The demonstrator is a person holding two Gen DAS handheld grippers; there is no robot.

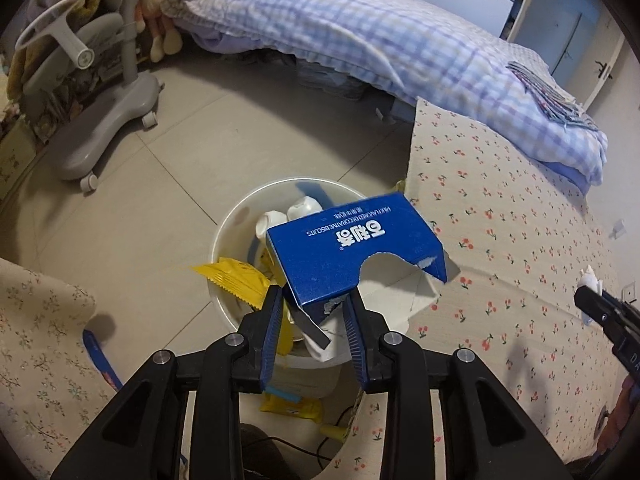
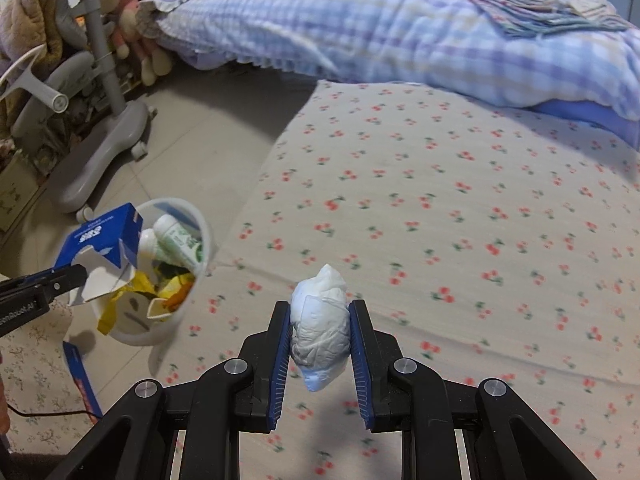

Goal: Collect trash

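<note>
**Bedside trash collection: two grippers loaded, bin alongside the mattress**

- Left gripper [image 1: 312, 308]: jaws partly spread, the torn corner of a blue biscuit box [image 1: 356, 256] between the pads; whether the pads press on the card cannot be told. The box hangs tilted over the bin mouth.
- Right gripper [image 2: 319, 328]: pressed together on a crumpled white tissue wad [image 2: 320, 328], held above the cherry-print sheet [image 2: 460, 220], well to the right of the bin.
- White trash bin [image 1: 236, 216]: stands on the tiled floor [image 1: 160, 208], just beside the mattress edge. Contents: white bottles [image 1: 304, 208], yellow wrappers [image 1: 236, 276], torn card.
- On the floor by the bin: a blue strip [image 2: 82, 380], a yellow packet [image 1: 292, 406] and a dark cable [image 1: 320, 448].
- Near the bin's far side: grey wheeled chair base [image 1: 108, 128], with plush toys [image 2: 128, 12] behind it.
- On the bed: blue checked quilt [image 1: 360, 36], folded striped cloth [image 2: 540, 12] on top.
- Floral-print fabric [image 1: 36, 340]: lower left, near the bin.
</note>
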